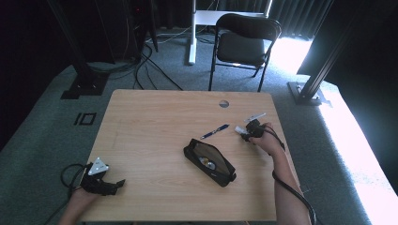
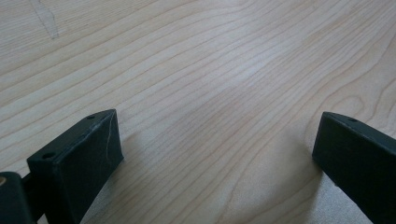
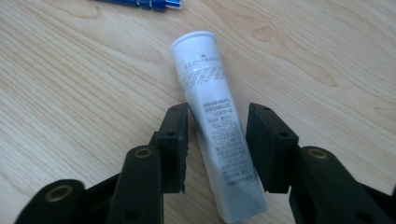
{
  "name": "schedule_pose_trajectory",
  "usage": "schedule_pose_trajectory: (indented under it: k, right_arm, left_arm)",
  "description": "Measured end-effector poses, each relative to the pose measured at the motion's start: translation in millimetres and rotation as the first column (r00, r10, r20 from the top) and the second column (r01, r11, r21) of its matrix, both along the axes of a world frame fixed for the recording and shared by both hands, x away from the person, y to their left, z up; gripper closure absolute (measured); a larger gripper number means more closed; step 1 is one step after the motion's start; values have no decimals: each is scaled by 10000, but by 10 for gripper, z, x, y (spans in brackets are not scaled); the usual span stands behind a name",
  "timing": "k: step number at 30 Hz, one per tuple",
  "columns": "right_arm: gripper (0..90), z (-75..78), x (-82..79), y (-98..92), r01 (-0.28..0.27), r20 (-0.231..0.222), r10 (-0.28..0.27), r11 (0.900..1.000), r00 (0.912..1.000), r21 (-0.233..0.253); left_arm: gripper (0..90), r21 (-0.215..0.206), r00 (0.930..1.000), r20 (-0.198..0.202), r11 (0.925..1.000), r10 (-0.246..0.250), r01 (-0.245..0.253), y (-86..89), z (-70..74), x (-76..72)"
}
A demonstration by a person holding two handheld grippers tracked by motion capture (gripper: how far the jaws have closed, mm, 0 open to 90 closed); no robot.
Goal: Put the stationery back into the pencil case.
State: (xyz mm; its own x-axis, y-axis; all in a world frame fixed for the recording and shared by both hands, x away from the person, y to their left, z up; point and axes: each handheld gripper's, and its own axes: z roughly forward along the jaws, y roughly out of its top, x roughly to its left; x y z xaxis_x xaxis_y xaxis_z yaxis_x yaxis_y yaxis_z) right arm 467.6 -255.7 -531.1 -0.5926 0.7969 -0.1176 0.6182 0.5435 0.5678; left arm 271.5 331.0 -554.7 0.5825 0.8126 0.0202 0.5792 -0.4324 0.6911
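White tube [image 3: 219, 135] btwn right tool [image 3: 217, 140] jaws, pen [image 1: 215, 131], open pouch [image 1: 210, 161] nearby

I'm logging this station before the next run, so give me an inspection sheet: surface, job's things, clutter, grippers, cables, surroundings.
Surface: light wooden table, round grommet hole near the far edge.
Job's things: open black pouch at mid-table with something inside; blue pen beyond it; white tube lying flat between the right gripper's jaws.
Clutter: nothing seen.
Grippers: left gripper at the near left corner, jaws wide apart over bare wood; right gripper flanks the tube, a gap showing on both sides.
Cables: a black cable trails along the right forearm; floor cables beyond the table.
Surroundings: black folding chair, grey carpet, dark curtains.
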Motion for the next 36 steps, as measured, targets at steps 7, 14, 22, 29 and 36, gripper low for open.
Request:
schedule_pose_trajectory:
  k: [7,14,22,29,36]
  right_arm:
    - [697,0,-57,101,603,-568,-565,9959,9968,676]
    - [701,21,-176,173,1037,-801,-959,9896,9922,994]
    - [701,180,-316,111,1529,-816,-1428,9791,9864,1342]
    - [701,351,-469,84,1545,-565,-1475,9760,9875,1537]
    - [701,499,-598,111,1156,-370,-1105,9739,9932,1952]
  left_arm:
    - [16,1,10000,0,10000,-1,1,0,0,0]
    - [16,0,10000,0,10000,1,-1,0,0,0]
    - [16,0,10000,-1,10000,-2,2,0,0,-1]
    - [16,0,10000,-2,10000,-3,3,0,0,0]
    - [16,-1,10000,-1,10000,0,0,0,0,-1]
